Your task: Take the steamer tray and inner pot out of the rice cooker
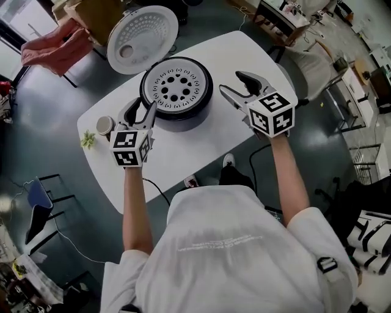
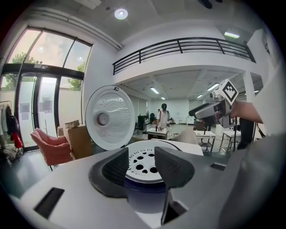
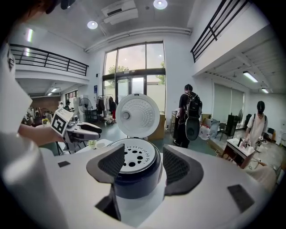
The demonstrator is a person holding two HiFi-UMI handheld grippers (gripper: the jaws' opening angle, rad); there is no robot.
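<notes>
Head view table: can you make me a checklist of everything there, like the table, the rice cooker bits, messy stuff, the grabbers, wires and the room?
Surface: white rounded table, mostly bare.
Job's things: dark round rice cooker, its white round lid open; white perforated steamer tray sits in it; inner pot hidden underneath.
Clutter: small cup and small green plant at the table's left end.
Grippers: left gripper and right gripper both open, empty, either side of the cooker, not touching it.
Cables: dark cable on the floor.
Surroundings: pink armchair, cardboard box, person with backpack.
</notes>
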